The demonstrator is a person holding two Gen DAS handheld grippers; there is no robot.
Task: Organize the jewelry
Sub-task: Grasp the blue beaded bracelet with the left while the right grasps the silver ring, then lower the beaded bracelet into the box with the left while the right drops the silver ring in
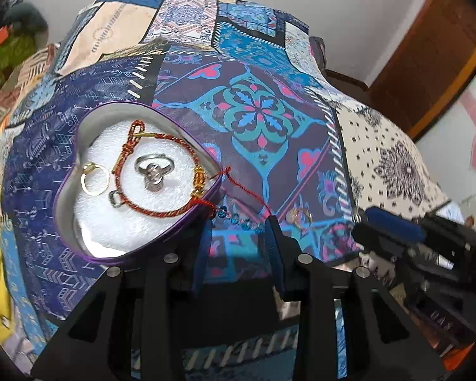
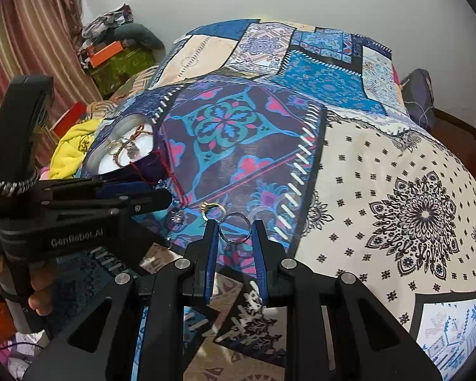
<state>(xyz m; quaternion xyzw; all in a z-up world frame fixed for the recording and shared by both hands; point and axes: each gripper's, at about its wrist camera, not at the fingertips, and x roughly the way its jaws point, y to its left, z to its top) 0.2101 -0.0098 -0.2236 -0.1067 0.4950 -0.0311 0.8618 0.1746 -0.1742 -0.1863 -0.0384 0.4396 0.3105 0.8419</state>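
the silver ring stands on edge low in the frame's centre, pinched in the right gripper. the heart-shaped tin lies up-left (nearer the left gripper, spread wide, holding nothing); a gold ring sits just beyond on the bedspread.

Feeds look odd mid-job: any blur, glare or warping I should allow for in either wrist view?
Left wrist view: heavy fisheye bulge, dark vignette at the corners, soft smear at the yellow left edge; the heart-shaped box stays sharp, with its white foam padding bright, nearly washed out. Right wrist view: same barrel warp, even soft lighting, the silver ring crisp between the right gripper fingers.
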